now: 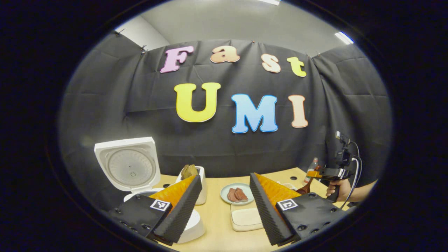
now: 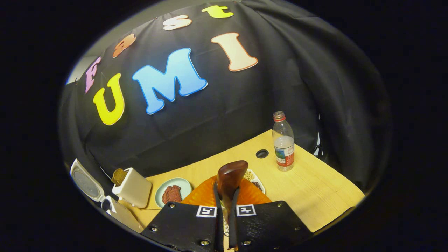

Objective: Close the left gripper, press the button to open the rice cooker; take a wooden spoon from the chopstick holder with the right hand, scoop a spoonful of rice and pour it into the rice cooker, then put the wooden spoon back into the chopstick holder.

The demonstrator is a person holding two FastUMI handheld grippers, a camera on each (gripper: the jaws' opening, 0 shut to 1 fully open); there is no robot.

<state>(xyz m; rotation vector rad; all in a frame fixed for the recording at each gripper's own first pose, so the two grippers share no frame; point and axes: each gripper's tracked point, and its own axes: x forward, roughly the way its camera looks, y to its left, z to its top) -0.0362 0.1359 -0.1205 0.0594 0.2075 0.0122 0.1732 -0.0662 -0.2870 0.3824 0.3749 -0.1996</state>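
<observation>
The white rice cooker (image 1: 129,164) stands at the left with its lid up; part of its body shows beneath my left gripper (image 1: 225,178), which hangs open above the table with nothing between its fingers. Just behind it is the white chopstick holder (image 1: 202,189). A clear tub of rice (image 1: 245,218) lies in front of the fingers. Far right, a hand holds my right gripper (image 1: 316,174) with the dark wooden spoon (image 1: 303,189) hanging from it. In the right gripper view my right gripper (image 2: 227,197) is shut on the spoon (image 2: 231,176), bowl up. The holder (image 2: 133,190) and cooker lid (image 2: 84,182) sit lower left.
A pale green plate with meat (image 1: 236,194) (image 2: 173,192) lies mid-table. A water bottle (image 2: 283,141) stands by a round cable hole (image 2: 262,153) at the back right. A small dish of beans (image 2: 254,180) sits behind the spoon. The table edge (image 2: 336,213) runs close on the right.
</observation>
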